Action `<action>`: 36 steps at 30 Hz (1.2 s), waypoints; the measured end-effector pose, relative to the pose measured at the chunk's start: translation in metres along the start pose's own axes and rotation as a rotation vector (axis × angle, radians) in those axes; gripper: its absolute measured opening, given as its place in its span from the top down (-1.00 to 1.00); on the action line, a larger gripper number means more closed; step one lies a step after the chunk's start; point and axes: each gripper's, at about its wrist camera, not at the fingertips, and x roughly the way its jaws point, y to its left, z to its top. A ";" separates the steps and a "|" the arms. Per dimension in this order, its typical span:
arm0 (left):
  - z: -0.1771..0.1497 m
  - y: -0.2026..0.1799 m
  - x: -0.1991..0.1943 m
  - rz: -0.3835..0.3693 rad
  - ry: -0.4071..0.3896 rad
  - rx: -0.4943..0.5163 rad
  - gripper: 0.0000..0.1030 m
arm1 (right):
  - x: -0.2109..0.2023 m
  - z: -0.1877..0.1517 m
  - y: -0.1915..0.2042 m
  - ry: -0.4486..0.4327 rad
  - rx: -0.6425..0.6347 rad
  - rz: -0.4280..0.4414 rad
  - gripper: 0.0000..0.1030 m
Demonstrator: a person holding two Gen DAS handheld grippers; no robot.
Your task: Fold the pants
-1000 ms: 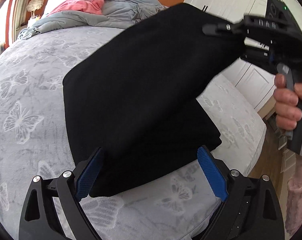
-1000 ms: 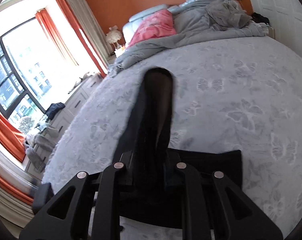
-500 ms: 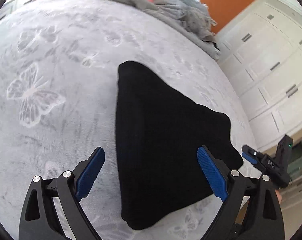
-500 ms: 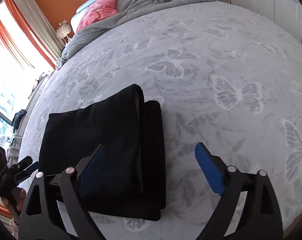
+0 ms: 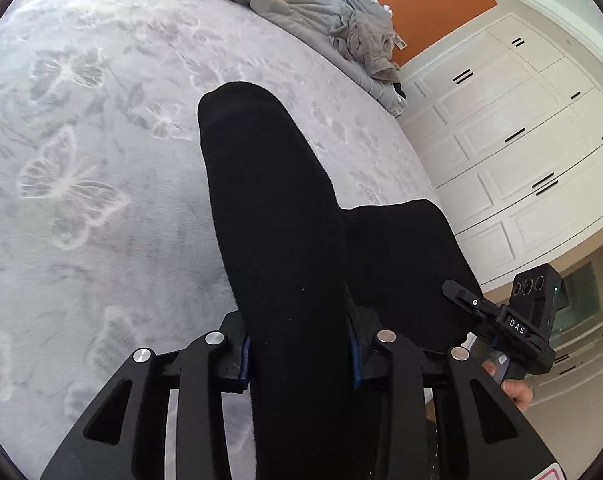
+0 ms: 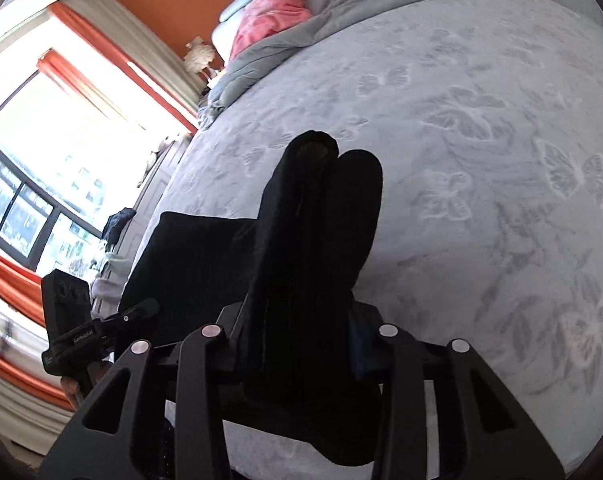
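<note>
Both grippers (image 5: 299, 354) (image 6: 297, 344) clamp black pants (image 5: 269, 208) – window (image 6: 41, 168) in right view only.

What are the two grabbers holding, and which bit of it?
Both hold the folded black pants. The left gripper and the right gripper each pinch the thick folded near edge, one at each end.

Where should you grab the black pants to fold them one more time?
Probably at the near folded edge, one corner each, coming in low from the side where the person stands. The black pants lie as a thick folded bundle on the bed, and that edge faces both tools. The left gripper and right gripper are already shut on it there.
</note>
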 end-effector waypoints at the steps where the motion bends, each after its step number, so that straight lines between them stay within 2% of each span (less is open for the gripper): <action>1: -0.006 0.009 -0.016 0.035 0.007 -0.024 0.31 | 0.003 -0.010 0.007 0.011 -0.016 -0.014 0.12; 2: -0.014 0.018 -0.025 0.090 0.018 -0.046 0.13 | 0.011 -0.021 0.012 0.034 -0.032 -0.047 0.00; 3: -0.021 0.026 -0.027 0.162 0.033 -0.047 -0.01 | 0.024 -0.036 0.011 0.077 -0.042 -0.108 -0.22; 5: -0.033 0.040 -0.021 0.366 0.077 -0.004 -0.01 | 0.036 -0.058 0.007 0.096 -0.064 -0.277 -0.22; 6: -0.039 0.044 -0.019 0.447 0.082 0.009 0.05 | 0.033 -0.062 0.008 0.082 -0.056 -0.305 -0.21; 7: -0.044 0.042 -0.021 0.504 0.050 0.027 0.05 | 0.025 -0.062 0.013 0.049 -0.057 -0.261 -0.21; 9: -0.051 0.032 -0.029 0.502 -0.009 0.072 -0.07 | 0.009 -0.061 0.030 -0.008 -0.083 -0.209 -0.26; 11: -0.055 0.019 -0.032 0.487 -0.037 0.110 -0.25 | 0.012 -0.060 0.045 -0.005 -0.151 -0.230 -0.32; 14: -0.064 0.001 -0.031 0.509 -0.064 0.170 -0.30 | 0.033 -0.064 0.052 0.038 -0.193 -0.283 -0.37; 18: -0.074 -0.007 -0.014 0.521 -0.023 0.198 -0.31 | 0.060 -0.078 0.044 0.106 -0.113 -0.290 -0.38; 23: -0.084 -0.015 -0.006 0.577 -0.038 0.260 -0.32 | 0.063 -0.090 0.047 0.081 -0.094 -0.306 -0.40; 27: -0.084 -0.013 -0.006 0.556 -0.040 0.252 -0.37 | 0.065 -0.090 0.045 0.082 -0.081 -0.298 -0.39; 29: -0.085 -0.013 -0.005 0.554 -0.040 0.250 -0.38 | 0.066 -0.091 0.043 0.087 -0.076 -0.296 -0.26; 32: -0.086 -0.013 -0.005 0.553 -0.038 0.246 -0.41 | 0.063 -0.090 0.043 0.087 -0.065 -0.294 0.09; 33: -0.086 -0.013 -0.005 0.554 -0.039 0.247 -0.41 | 0.059 -0.089 0.044 0.081 -0.056 -0.290 0.27; 34: -0.086 -0.013 -0.005 0.554 -0.040 0.247 -0.41 | 0.055 -0.088 0.046 0.076 -0.046 -0.281 0.32; 36: -0.086 -0.012 -0.009 0.543 -0.046 0.231 -0.41 | 0.050 -0.085 0.047 0.072 -0.029 -0.230 0.29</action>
